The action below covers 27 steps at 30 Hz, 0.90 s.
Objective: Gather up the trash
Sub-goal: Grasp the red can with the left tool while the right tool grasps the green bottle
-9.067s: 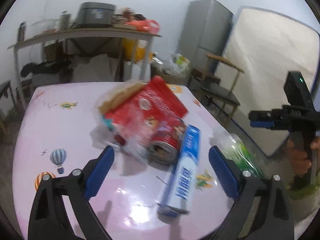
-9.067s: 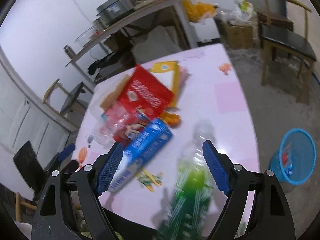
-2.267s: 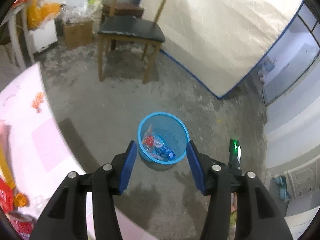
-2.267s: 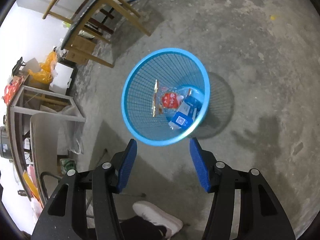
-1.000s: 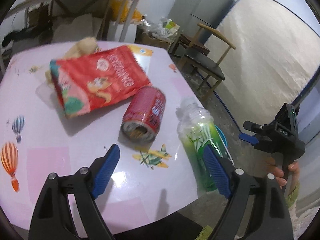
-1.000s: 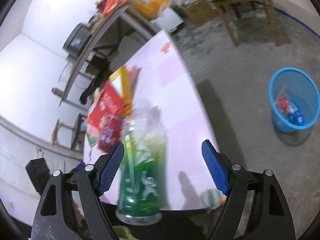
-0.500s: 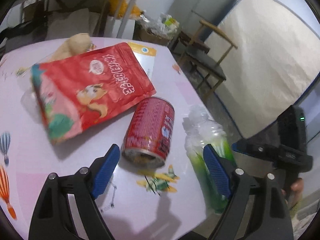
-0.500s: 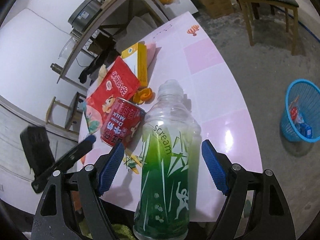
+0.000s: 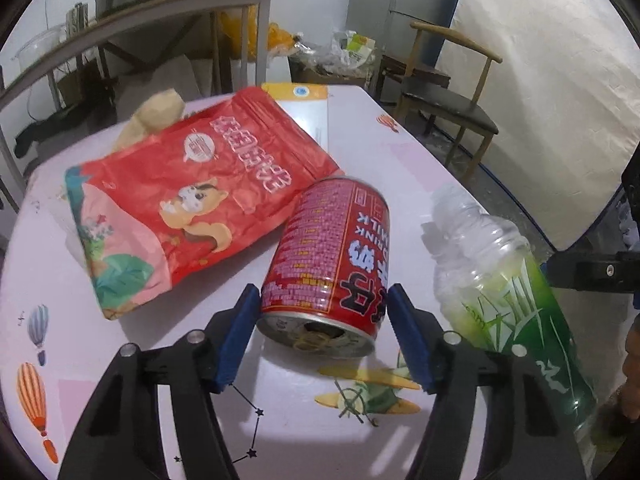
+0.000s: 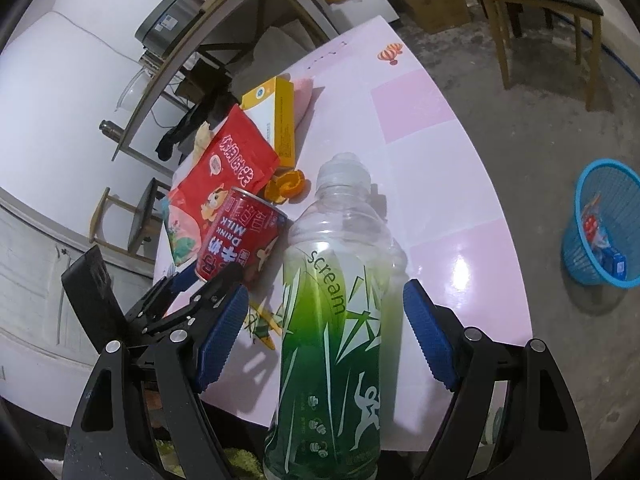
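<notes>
Left gripper is closing on the red can, which lies on its side near the table's near edge; fingers straddle its open end, not clearly pressing yet. Risk: round can rolls or squirts out of a shallow end grip.

Right gripper is spread wide, green bottle between the fingers with gaps both sides, so not gripped. The bottle overhangs the near edge; a nudge could tip it off.

Red snack bag and yellow box lie further in. Blue basket stands on the floor, well apart.

Bottle base is cut off; can contents unclear.
</notes>
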{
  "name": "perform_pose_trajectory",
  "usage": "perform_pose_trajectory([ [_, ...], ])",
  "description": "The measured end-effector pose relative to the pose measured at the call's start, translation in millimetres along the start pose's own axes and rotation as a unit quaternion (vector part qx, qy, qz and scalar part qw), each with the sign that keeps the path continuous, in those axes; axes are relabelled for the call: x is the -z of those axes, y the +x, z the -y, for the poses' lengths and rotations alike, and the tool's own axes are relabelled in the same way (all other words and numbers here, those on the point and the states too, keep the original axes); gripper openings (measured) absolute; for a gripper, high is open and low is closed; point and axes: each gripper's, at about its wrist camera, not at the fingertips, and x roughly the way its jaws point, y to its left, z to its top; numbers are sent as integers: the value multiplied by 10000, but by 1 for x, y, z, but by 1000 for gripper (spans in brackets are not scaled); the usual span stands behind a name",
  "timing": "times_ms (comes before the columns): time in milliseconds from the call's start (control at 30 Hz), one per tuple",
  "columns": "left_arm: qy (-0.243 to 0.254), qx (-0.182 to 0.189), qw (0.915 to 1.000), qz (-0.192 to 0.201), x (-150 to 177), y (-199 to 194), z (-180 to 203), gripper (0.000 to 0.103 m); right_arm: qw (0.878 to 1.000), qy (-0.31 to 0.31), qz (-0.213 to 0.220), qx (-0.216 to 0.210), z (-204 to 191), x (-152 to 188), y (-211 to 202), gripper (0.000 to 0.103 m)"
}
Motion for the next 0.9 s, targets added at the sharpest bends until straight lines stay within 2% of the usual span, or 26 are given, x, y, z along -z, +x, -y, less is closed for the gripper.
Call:
perform_pose_trajectory([
  [333,-124,-17,9997,203,-2,-47,-12,63,10000,-3,-18,-25,2,3,-4,76],
  [467,-153,-30,9997,183,-2,-56,-16,63,10000,-17,-25,-54,1,2,-3,76],
  [667,89,-172,9996,200,2,-72,-8,62,10000,-8,-60,-53,2,3,-4,76],
  [767,163,-134,9997,101,2,-73,-5,60,9999,60,-105,-75,4,3,-1,76],
  [900,177,-116,9996,172,1,-70,-2,60,9996,150,-174,-149,7,3,3,76],
])
